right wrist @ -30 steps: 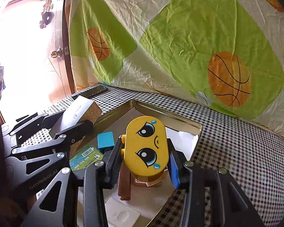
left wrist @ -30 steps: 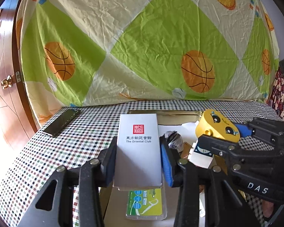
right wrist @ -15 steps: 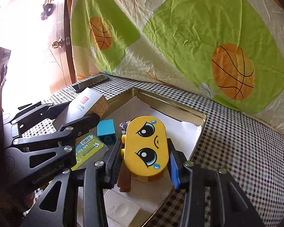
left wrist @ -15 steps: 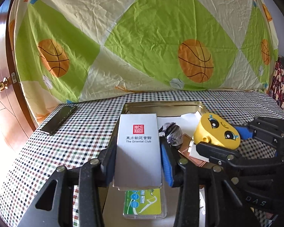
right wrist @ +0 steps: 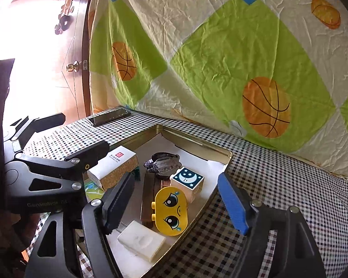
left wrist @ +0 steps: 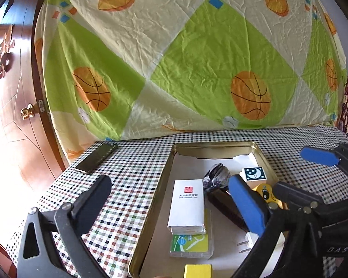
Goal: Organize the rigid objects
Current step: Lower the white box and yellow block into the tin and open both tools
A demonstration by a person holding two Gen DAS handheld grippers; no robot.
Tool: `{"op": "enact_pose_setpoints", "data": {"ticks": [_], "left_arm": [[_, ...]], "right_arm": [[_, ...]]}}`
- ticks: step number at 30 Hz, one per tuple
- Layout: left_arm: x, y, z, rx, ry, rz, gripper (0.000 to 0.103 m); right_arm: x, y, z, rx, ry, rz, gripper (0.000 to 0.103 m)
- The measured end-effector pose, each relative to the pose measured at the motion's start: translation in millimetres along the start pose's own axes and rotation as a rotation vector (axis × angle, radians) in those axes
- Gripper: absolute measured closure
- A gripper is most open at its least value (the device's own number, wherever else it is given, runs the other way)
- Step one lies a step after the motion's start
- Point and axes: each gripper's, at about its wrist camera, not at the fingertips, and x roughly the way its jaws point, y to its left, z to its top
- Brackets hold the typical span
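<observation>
Both of your grippers are spread wide and hold nothing: the left gripper [left wrist: 174, 201] hangs over the white Oriental Club box [left wrist: 188, 206], which lies flat in the gold tin tray [right wrist: 220, 194], and the right gripper [right wrist: 176, 199] is above the yellow crying-face block [right wrist: 171, 210], lying beside the moon cube [right wrist: 187, 180] in that tray on the checked tablecloth [right wrist: 289, 173].

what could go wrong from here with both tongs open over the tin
The white box lies on the green card, so it may slide or tip. The left tongs and right tongs hang close together and could knock on pulling back. The yellow face block leans by the tin wall and may shift.
</observation>
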Motion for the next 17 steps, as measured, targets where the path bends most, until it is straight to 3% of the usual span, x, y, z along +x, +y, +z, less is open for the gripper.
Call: {"op": "enact_pose_setpoints", "data": {"ticks": [8,17], "left_arm": [[-7.0,8.1,-2.7,-0.028,0.006,0.055,0.000],[-13.8,8.3,-6.5,-0.033,-0.014,0.038,0.000]], "right_arm": [[-21.5,15.2,1.8,-0.045,-0.050,-0.003,0.026],[-31.2,12.6,-1.0,-0.031,-0.068,-0.011,0.025]]}}
